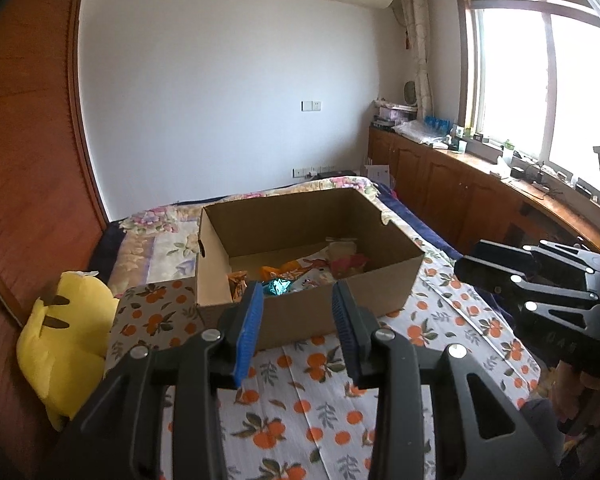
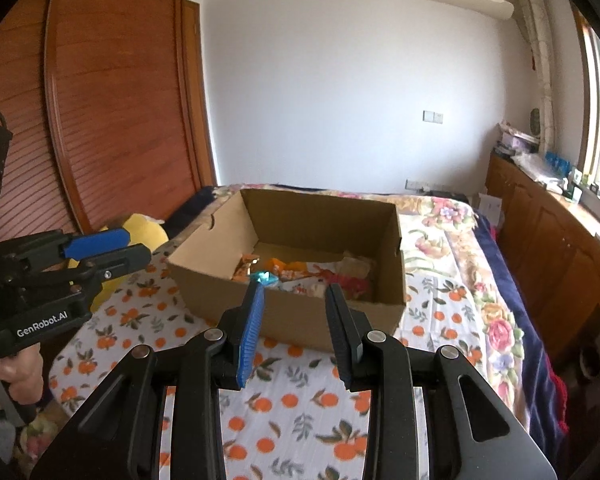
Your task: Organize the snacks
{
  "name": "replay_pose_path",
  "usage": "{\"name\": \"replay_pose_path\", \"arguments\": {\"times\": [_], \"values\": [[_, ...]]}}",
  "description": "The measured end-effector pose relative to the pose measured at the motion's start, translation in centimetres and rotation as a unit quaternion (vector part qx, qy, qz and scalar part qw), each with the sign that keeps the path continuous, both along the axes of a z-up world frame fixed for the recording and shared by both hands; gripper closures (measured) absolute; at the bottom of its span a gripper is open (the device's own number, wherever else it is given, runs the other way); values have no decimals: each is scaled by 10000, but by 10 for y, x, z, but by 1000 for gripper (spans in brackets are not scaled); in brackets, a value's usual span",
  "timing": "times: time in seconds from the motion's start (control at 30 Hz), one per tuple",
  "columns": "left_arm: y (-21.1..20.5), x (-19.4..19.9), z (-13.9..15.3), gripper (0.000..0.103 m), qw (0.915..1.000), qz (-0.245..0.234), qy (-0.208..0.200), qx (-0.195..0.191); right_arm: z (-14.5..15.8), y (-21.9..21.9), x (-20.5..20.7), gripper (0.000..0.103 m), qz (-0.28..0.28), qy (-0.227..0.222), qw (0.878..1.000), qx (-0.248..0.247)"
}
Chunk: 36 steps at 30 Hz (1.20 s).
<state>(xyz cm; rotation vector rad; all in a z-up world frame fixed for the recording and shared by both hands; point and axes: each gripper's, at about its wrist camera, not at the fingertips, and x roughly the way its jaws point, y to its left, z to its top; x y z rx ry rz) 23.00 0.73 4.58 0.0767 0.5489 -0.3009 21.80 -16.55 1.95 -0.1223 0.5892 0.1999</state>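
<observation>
Clearly the snacks (image 1: 300, 270) already lie inside the cardboard box (image 1: 312, 312), which sits on the orange-print cloth (image 1: 300, 404) covering the bed (image 1: 160, 236). They are heaped toward the near side of the box floor, with bare cardboard at the far left: orange packets, 1 shiny teal wrapper (image 2: 263, 278) near the front wall, and paler and red packs to the right.

Both tools are empty. The left gripper (image 1: 296, 336) hovers in front of the near wall of the box with its 2 blue-padded fingers parted by a modest gap and nothing between them. The right gripper (image 2: 294, 332) hangs likewise before the near wall, jaws narrowly apart and holding nothing. In the left wrist view the right gripper shows at the right edge, side on.

As for handling, the packets look light, soft and crinkly, so I judge they would deform under a pinch and could slide off smooth film. A grip on a sealed end or a folded edge seems safer than squeezing the puffed middle, which might crush brittle contents. The teal wrapper looks the slickest. The box itself seems stiff yet light, and would likely skid on the cloth if nudged; its rim or the cut-out in the left wall offers a hold.

A yellow plush toy (image 1: 68, 344) lies left of the box.
</observation>
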Motion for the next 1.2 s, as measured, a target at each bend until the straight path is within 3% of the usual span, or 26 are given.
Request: {"name": "replay_pose_path", "arguments": {"times": [0.23, 0.63, 0.9, 1.07, 1.2], "values": [[-3, -44, 2, 62, 9998, 76, -197, 3, -2, -5, -46, 70, -110, -135, 9998, 73], [-6, -108, -20, 56, 9994, 206, -267, 44, -13, -20, -105, 53, -415, -350, 9983, 194], [-5, -134, -28, 51, 9980, 442, -431, 165, -15, -20, -133, 38, -479, -468, 9978, 10], [-5, -148, -25, 43, 9957, 614, -651, 243, -18, -15, -144, 21, -521, -546, 9971, -15], [-4, -154, -24, 35, 9952, 655, -709, 176, -19, -14, -154, 16, -585, -624, 9963, -53]]}}
